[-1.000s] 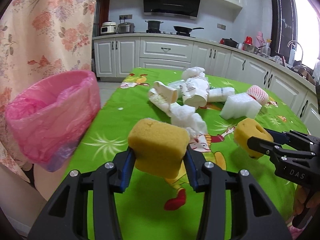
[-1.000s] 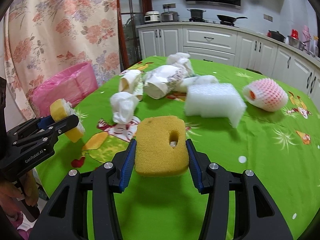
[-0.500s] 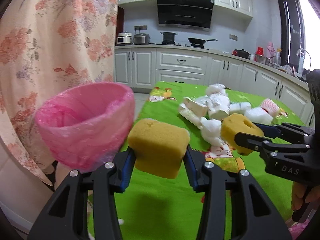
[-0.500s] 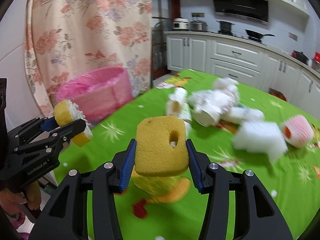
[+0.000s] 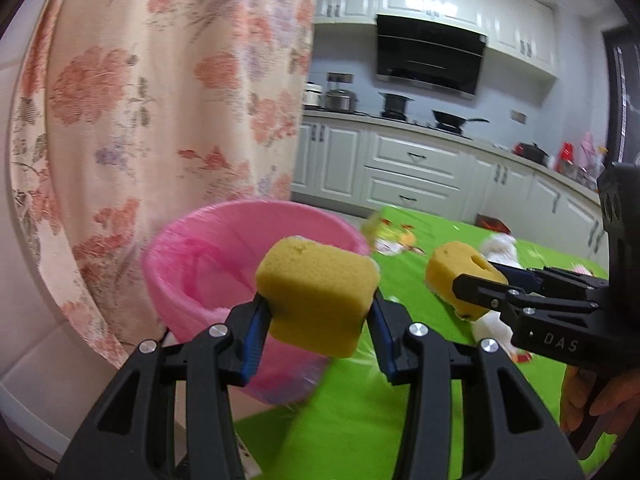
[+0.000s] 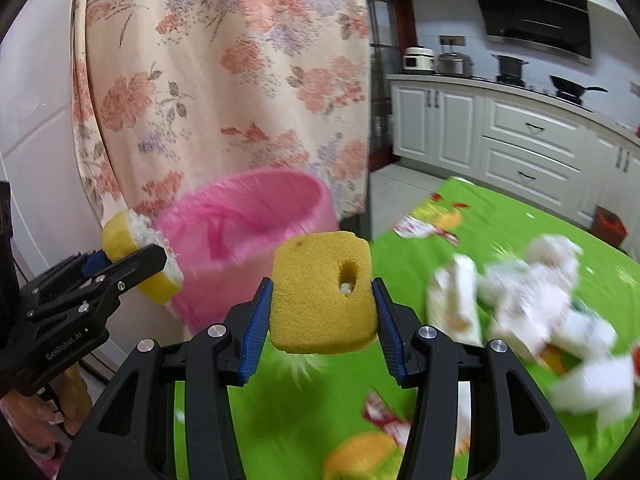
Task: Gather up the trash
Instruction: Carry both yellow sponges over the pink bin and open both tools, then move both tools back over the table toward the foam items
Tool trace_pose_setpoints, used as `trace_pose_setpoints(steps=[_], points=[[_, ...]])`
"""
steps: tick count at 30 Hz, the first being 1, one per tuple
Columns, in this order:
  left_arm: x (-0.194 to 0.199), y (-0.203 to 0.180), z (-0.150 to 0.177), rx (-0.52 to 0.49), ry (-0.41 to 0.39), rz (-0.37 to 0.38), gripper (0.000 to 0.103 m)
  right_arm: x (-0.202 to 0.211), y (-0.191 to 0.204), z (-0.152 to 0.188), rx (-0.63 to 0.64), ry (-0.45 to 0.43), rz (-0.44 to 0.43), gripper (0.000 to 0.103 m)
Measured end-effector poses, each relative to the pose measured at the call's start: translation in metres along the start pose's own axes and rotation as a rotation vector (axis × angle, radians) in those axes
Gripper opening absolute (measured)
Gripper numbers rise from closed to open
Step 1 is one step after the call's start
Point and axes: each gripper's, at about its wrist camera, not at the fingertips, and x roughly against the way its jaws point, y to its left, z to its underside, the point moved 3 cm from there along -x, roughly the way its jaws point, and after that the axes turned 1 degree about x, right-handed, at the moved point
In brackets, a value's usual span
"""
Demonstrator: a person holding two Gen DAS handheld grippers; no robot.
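Observation:
My left gripper [image 5: 318, 316] is shut on a yellow sponge [image 5: 316, 300] and holds it in the air just in front of the pink-lined trash bin [image 5: 224, 264]. My right gripper [image 6: 322, 316] is shut on a yellow sponge with a hole [image 6: 320, 296], also in the air, near the bin [image 6: 256, 236]. In the left wrist view the right gripper [image 5: 476, 284] with its sponge [image 5: 456, 268] is at the right. In the right wrist view the left gripper [image 6: 156, 256] with its sponge [image 6: 132, 256] is at the left, beside the bin.
The green patterned tablecloth [image 6: 500, 240] carries several white foam and paper scraps [image 6: 532, 304], blurred. A floral curtain [image 5: 160, 100] hangs behind the bin. White kitchen cabinets [image 5: 420, 176] and a counter with pots stand at the back.
Both grippers have swung left and risen towards the pink bin, each still holding its sponge. The bin is now closer and more central in both views.

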Motion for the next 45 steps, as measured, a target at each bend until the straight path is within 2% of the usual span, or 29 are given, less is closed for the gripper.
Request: trace_pose_setpoints(steps=[4,11,18,22,24,25,26,27,32,37,41,45], points=[[-0.015,0.026,-0.018,0.006,0.006,-0.045,0.044,-0.029,0.017,-0.03,0.026,-0.007,-0.056,0.048],[-0.043,0.061,-0.033,0.046,0.023,-0.103,0.045,-0.07,0.043,-0.06,0.086,-0.005,-0.107,0.048],[-0.069,0.08,-0.037,0.073,0.053,-0.136,0.046,-0.104,0.048,-0.068,0.091,0.024,-0.132,0.05],[-0.078,0.085,-0.035,0.078,0.066,-0.163,0.05,-0.115,0.041,-0.066,0.069,0.038,-0.135,0.052],[-0.079,0.085,-0.033,0.077,0.07,-0.168,0.052,-0.116,0.039,-0.066,0.06,0.035,-0.135,0.058],[-0.08,0.085,-0.032,0.075,0.072,-0.169,0.058,-0.115,0.037,-0.065,0.056,0.03,-0.136,0.067],[-0.079,0.085,-0.032,0.074,0.07,-0.174,0.061,-0.113,0.035,-0.065,0.052,0.024,-0.137,0.07],[-0.079,0.084,-0.032,0.076,0.064,-0.18,0.066,-0.111,0.034,-0.064,0.046,0.019,-0.143,0.07],[-0.068,0.079,-0.031,0.094,0.048,-0.202,0.071,-0.093,0.023,-0.058,0.04,-0.006,-0.12,0.07],[-0.051,0.057,-0.024,0.101,0.004,-0.194,0.096,-0.054,-0.003,-0.042,0.026,-0.057,-0.055,0.07],[-0.043,0.015,-0.017,0.073,-0.026,-0.126,0.098,-0.019,-0.039,-0.016,-0.025,-0.082,0.032,0.07],[-0.05,-0.04,-0.008,0.027,-0.012,-0.025,0.098,0.014,-0.078,0.012,-0.093,-0.084,0.118,0.07]])
